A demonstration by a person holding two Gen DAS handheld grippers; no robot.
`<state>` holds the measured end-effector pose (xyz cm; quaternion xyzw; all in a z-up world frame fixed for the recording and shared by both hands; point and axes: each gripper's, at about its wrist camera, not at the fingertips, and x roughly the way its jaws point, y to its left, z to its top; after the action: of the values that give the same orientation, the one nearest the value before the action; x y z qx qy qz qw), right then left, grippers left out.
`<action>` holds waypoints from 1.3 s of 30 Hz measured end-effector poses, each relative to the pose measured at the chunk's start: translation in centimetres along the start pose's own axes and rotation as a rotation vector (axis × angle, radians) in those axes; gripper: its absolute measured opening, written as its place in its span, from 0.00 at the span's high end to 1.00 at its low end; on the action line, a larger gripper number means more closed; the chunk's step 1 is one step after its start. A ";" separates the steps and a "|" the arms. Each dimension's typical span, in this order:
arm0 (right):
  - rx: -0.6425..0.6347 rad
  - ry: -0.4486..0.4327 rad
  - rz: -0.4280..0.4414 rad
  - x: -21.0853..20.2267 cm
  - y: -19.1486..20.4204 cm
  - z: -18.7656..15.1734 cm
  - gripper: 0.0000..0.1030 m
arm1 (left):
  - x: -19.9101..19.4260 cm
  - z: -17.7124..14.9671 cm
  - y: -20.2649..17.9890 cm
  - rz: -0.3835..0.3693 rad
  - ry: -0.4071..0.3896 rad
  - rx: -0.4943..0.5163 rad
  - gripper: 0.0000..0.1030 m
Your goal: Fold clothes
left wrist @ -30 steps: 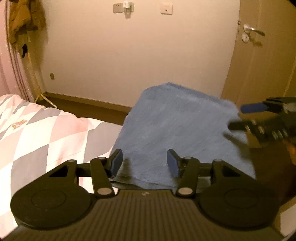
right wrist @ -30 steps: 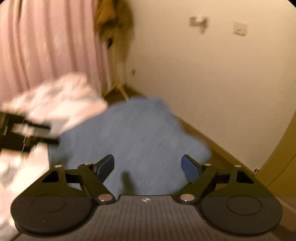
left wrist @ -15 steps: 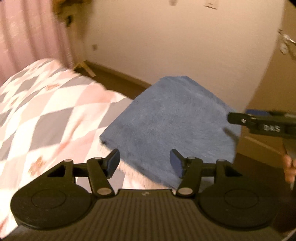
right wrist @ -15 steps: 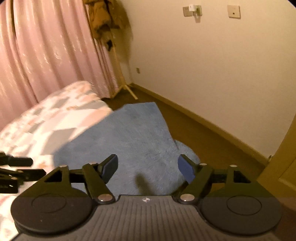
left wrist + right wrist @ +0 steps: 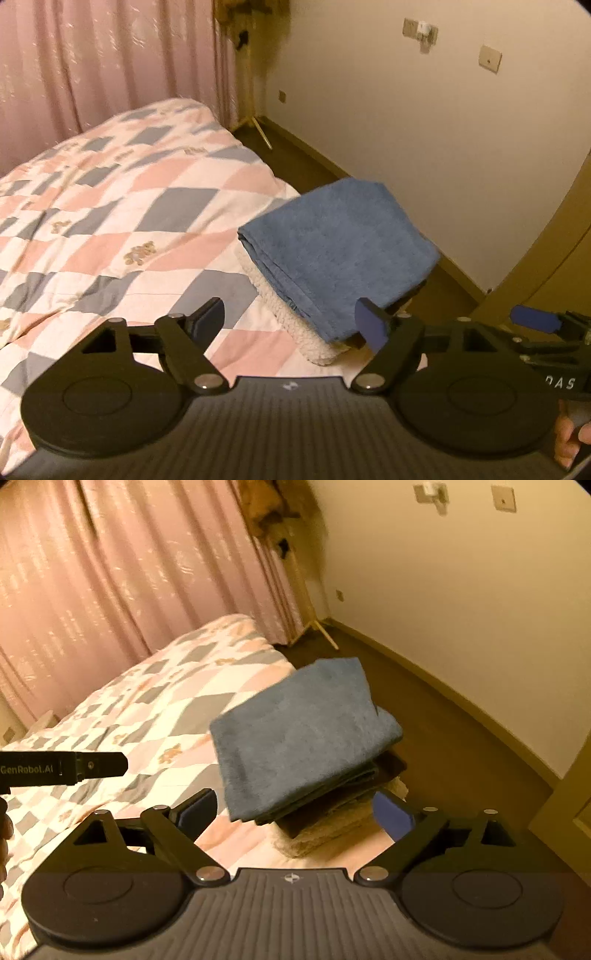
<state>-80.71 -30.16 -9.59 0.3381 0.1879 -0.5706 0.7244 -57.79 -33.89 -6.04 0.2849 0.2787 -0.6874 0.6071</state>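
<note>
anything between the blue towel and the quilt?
Yes. A cream fleecy item lies under the blue towel, on the quilt; the right wrist view also shows dark folded layers between.

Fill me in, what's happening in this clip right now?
A person is folding clothes on a bed with a handheld gripper in each hand. The blue cloth lies folded on top of a small stack at the corner of the patchwork quilt, with a cream fleecy item beneath it. Both the left gripper and the right gripper are open and empty, hovering just short of the stack. Neither touches the cloth.
</note>
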 end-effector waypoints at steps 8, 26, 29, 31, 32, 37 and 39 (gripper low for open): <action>-0.023 -0.035 0.057 -4.4 0.6 0.4 0.02 | -6.1 -0.5 -2.1 0.101 -0.045 -0.008 0.12; -0.055 -0.052 -0.001 -6.4 4.6 1.1 0.00 | -8.4 -0.9 -1.1 0.173 -0.053 0.061 0.01; -0.079 -0.072 -0.041 -6.3 6.7 0.9 0.00 | -8.7 -1.1 0.2 0.186 -0.065 0.083 0.01; -0.087 -0.082 -0.078 -6.0 8.2 0.6 0.00 | -8.6 -1.2 1.4 0.193 -0.059 0.094 0.01; -0.089 -0.085 -0.097 -5.8 9.0 0.5 0.00 | -8.6 -1.3 2.1 0.193 -0.053 0.099 0.01; -0.051 -0.081 -0.174 -4.4 13.0 -0.6 0.00 | -8.6 -1.3 6.8 0.121 -0.016 0.110 0.01; -0.025 -0.078 -0.203 -3.8 14.7 -1.2 0.00 | -8.6 -1.5 8.7 0.115 -0.019 0.128 0.01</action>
<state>-67.64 -24.87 -3.93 0.2857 0.2000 -0.6514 0.6739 -48.25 -27.89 -1.10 0.3320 0.2117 -0.6704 0.6289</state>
